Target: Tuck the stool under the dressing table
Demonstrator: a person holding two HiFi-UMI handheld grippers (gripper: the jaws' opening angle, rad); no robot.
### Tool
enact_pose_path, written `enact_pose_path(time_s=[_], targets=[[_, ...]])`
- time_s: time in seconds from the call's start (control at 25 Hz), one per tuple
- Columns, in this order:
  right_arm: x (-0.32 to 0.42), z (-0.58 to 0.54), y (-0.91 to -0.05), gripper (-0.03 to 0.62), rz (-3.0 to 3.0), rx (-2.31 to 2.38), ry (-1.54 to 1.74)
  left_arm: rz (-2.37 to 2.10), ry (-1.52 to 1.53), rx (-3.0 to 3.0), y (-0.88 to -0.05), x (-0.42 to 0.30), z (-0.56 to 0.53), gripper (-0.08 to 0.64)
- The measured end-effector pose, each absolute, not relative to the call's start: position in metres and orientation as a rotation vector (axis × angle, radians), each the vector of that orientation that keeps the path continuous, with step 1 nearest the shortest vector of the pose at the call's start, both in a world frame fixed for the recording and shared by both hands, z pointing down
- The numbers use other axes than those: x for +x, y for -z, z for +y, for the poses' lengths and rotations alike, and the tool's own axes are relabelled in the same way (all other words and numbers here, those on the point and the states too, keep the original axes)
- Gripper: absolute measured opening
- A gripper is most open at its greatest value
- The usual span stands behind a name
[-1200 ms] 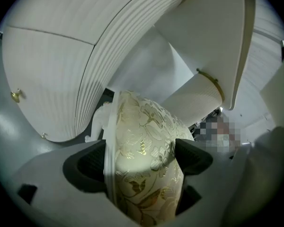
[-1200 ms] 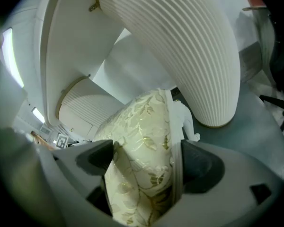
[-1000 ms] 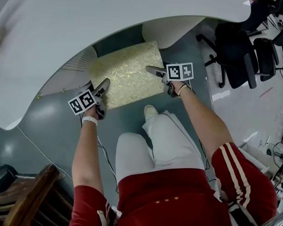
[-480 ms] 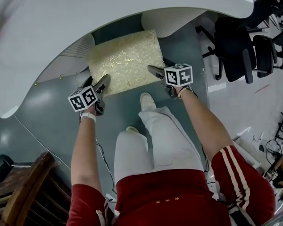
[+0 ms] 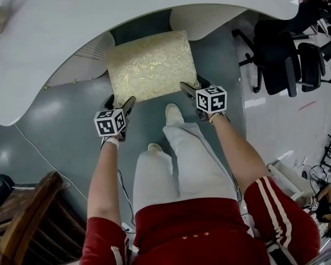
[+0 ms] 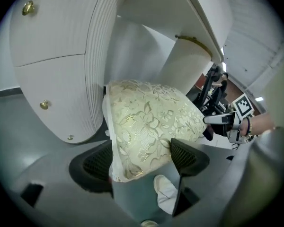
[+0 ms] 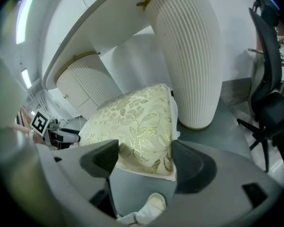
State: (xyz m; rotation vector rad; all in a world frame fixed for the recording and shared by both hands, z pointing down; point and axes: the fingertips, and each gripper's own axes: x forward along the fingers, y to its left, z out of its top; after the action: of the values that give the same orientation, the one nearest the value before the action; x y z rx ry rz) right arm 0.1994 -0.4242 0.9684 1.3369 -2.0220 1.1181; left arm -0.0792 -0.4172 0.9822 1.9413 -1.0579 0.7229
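The stool (image 5: pixel 150 66), with a gold floral cushion, stands on the grey floor, its far end under the white dressing table (image 5: pixel 71 32), between the table's two ribbed pedestals. My left gripper (image 5: pixel 120 105) is at the stool's near left corner. In the left gripper view that corner of the stool (image 6: pixel 146 126) lies between the jaws, which have just been closing and do not visibly pinch it. My right gripper (image 5: pixel 192 88) is at the near right corner. Its jaws have also been closing, and the edge of the stool (image 7: pixel 132 131) sits just beyond the pads.
The person's white-trousered legs and white shoe (image 5: pixel 174 114) stand right behind the stool. A ribbed pedestal (image 7: pixel 189 56) flanks the stool on the right and a drawer unit (image 6: pixel 52 65) on the left. Black office chairs (image 5: pixel 287 48) are at the right, a wooden chair (image 5: pixel 27 225) at the lower left.
The stool now sits further under the table. Both grippers have slipped back from over the cushion to its near corners, and the person has stepped forward.
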Motion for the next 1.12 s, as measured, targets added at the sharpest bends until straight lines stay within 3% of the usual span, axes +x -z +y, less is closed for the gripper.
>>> enact_pose_path(time_s=[0.2,1.12], targets=[[0.199,-0.427,-0.97,0.354,-1.995,1.367,-1.098,-1.087,-0.714,1.892,-0.985,-0.075,-0.42,0.342],[0.194,-0.55,-0.974,0.362,-2.043,1.403,-1.047,-1.133,-0.681,1.933,-0.984,-0.08,-0.548,0.342]])
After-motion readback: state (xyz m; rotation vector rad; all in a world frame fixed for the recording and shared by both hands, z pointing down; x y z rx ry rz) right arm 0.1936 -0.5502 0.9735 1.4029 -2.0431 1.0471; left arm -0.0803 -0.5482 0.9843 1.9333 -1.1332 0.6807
